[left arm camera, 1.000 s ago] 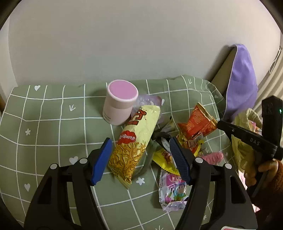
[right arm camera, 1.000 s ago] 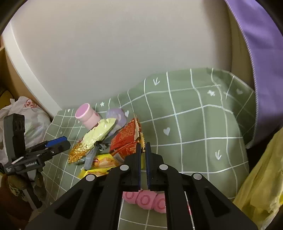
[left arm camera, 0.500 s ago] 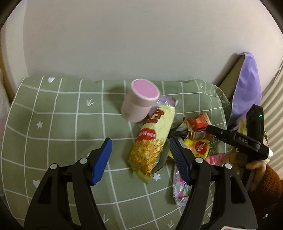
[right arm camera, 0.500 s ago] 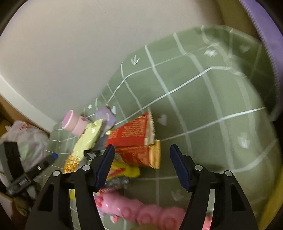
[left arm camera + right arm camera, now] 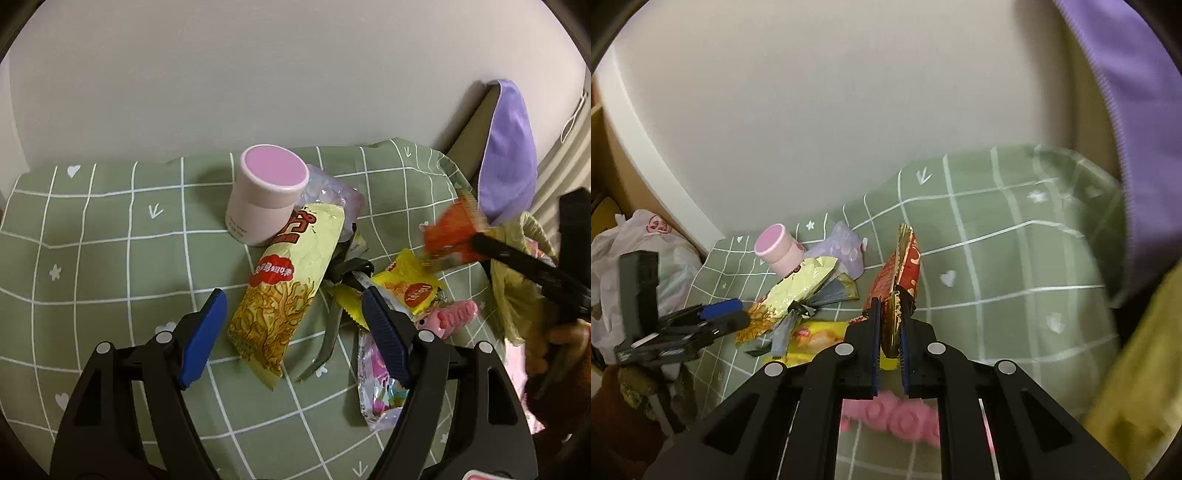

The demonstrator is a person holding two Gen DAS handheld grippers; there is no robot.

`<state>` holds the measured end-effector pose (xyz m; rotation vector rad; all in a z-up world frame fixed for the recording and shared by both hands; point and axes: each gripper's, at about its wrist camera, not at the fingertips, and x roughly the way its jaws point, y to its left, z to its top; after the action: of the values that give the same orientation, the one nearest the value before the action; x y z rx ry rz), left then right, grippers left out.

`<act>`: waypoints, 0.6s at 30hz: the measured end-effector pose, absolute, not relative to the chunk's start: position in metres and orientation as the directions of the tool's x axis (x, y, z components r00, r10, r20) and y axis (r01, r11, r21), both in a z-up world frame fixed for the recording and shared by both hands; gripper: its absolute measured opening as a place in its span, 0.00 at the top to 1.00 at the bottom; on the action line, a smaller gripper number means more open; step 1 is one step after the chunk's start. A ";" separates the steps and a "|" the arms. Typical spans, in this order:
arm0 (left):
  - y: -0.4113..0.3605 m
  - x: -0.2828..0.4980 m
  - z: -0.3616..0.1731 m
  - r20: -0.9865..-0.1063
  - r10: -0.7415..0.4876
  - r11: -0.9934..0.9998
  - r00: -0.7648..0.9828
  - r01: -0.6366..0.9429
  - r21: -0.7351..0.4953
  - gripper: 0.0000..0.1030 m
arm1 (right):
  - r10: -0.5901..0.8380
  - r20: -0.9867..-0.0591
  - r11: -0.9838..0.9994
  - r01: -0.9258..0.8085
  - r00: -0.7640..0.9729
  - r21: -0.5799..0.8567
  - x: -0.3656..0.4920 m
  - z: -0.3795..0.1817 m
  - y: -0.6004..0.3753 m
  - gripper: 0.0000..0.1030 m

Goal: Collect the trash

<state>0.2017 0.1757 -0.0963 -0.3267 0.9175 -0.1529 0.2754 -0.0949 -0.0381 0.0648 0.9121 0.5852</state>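
Since half a second ago, your right gripper (image 5: 888, 325) is closing its fingers on the red wrapper (image 5: 899, 271), lifting it off the surface's (image 5: 110, 258) right edge for bagging; your left gripper (image 5: 293, 334) is opening wide over the yellow noodle packet (image 5: 291, 280).

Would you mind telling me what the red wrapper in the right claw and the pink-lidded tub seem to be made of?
Red wrapper: probably metallised plastic film, glossy, with a shiny gold inner face and crimped edge.
Pink-lidded tub: looks like matte plastic or coated card; smooth, rigid, no glare.

Your right gripper (image 5: 888, 325) is closing its jaws on the red wrapper (image 5: 899, 275), lifted edge-up above the green checked cloth (image 5: 1015, 266)
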 end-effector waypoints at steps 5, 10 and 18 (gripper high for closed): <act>0.179 0.210 -0.114 -0.787 -0.271 0.925 0.554 -0.076 -0.372 0.61 | 0.446 -0.717 0.870 -0.447 0.535 0.207 0.246 -0.017 -0.112 0.90; 0.181 0.201 -0.104 -0.769 -0.276 0.910 0.576 -0.102 -0.403 0.70 | 0.430 -0.705 0.888 -0.407 0.564 0.215 0.234 -0.004 -0.142 0.90; 0.160 0.192 -0.036 -0.661 -0.287 0.919 0.694 0.003 -0.395 0.71 | 0.406 -0.657 0.908 -0.365 0.636 0.207 0.217 0.025 -0.163 0.90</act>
<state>0.1924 0.1604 -0.0359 -0.3829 0.7923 -0.1664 0.2166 -0.1628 0.0255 0.0568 0.7641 0.4404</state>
